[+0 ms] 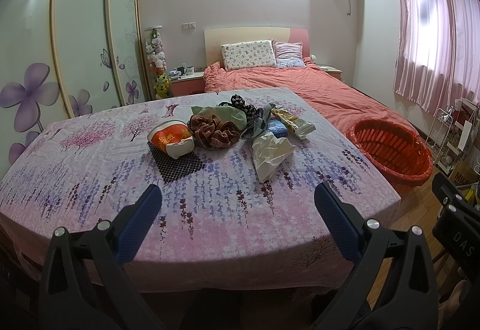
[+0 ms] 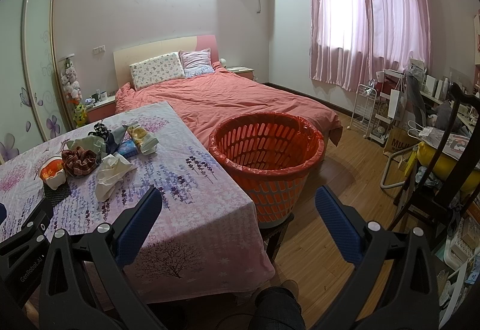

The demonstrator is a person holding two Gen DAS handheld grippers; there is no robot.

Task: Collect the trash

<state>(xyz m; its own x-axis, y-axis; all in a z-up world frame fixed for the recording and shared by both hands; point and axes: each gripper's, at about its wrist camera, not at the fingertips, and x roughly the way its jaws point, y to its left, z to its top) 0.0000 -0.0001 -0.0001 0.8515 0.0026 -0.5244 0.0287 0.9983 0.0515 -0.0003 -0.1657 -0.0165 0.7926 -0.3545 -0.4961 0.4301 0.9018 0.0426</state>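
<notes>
**Nothing picked up yet: both grippers poised short of the pile**

The left gripper [image 1: 237, 210] and right gripper [image 2: 238, 210] both hold their fingers spread and empty above the desk [image 1: 90, 180]. The trash pile [image 1: 228, 129] sits at 12 o'clock from the left gripper, with the crumpled tissue [image 1: 270, 153] nearest. The orange basket [image 2: 264, 150] stands just beside the desk at 12 o'clock from the right gripper. Judging from this, the next move is a reach forward to pinch the tissue.

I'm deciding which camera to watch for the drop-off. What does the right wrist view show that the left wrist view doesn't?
Only the right wrist view shows the whole orange basket, the floor beside it and the cluttered shelves. Only the left wrist view shows the full wardrobe doors. Both show the trash pile on the floral table, the bed, and both claws open, holding nothing.
</notes>
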